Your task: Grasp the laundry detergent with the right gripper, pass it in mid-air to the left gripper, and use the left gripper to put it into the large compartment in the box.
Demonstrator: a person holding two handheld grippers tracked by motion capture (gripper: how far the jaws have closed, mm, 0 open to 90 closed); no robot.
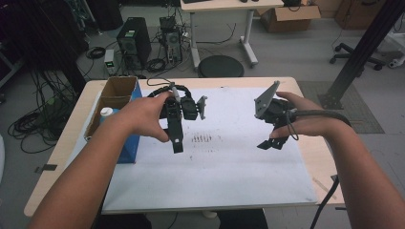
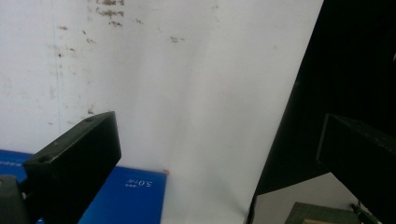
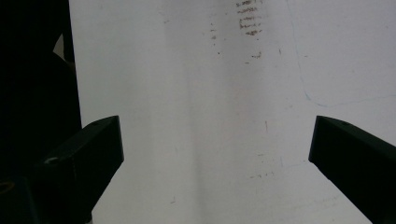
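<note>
A white sheet point(image 1: 215, 171) covers most of the wooden table, with a patch of dark smudges point(image 1: 201, 139) near its middle. My left gripper point(image 1: 177, 143) hangs over the sheet left of the smudges, jaws pointing down. In the left gripper view it point(image 2: 217, 126) is open, with bare sheet between the jaws. My right gripper point(image 1: 273, 143) is held above the right half of the sheet, tilted down. Its own view shows it point(image 3: 215, 126) open over the stained sheet point(image 3: 210, 93), holding nothing.
A blue box point(image 1: 125, 143) with an open cardboard top stands at the sheet's left edge, just left of my left hand, and its blue side point(image 2: 126, 196) appears below the left jaw. A white-capped bottle point(image 1: 106, 112) sits in it. Computer towers and cables lie on the floor beyond.
</note>
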